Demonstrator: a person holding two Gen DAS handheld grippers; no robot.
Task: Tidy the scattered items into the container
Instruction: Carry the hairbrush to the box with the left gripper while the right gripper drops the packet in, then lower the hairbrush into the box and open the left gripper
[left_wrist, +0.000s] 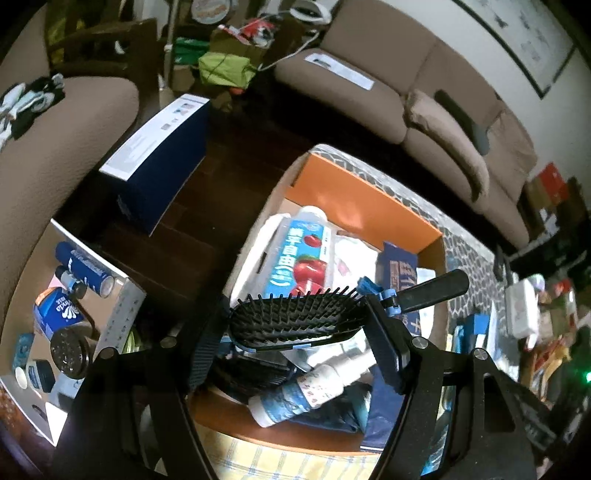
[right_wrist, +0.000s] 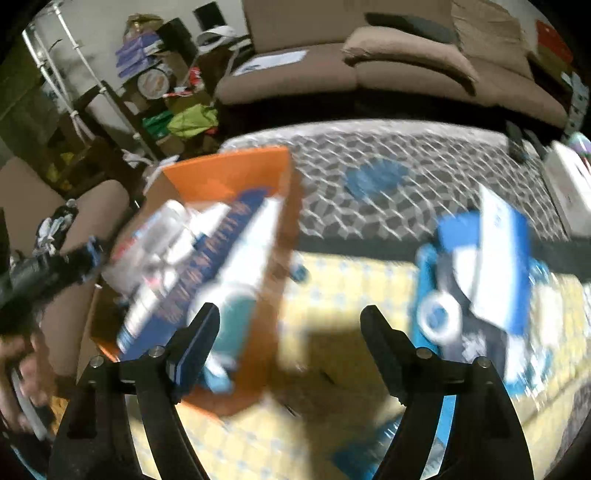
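My left claw (left_wrist: 295, 325) grips a black hairbrush (left_wrist: 295, 317) across its bristled head, over the orange box (left_wrist: 365, 199) below it. My right claw (right_wrist: 290, 325) hangs released and empty above the bench (right_wrist: 332, 280), the box to its left.

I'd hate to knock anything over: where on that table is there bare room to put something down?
Bare yellow checked cloth lies between the orange box and the blue pile, under the open right gripper. The grey patterned cloth behind looks free too. The box is crowded; the left gripper holds a hairbrush over it.
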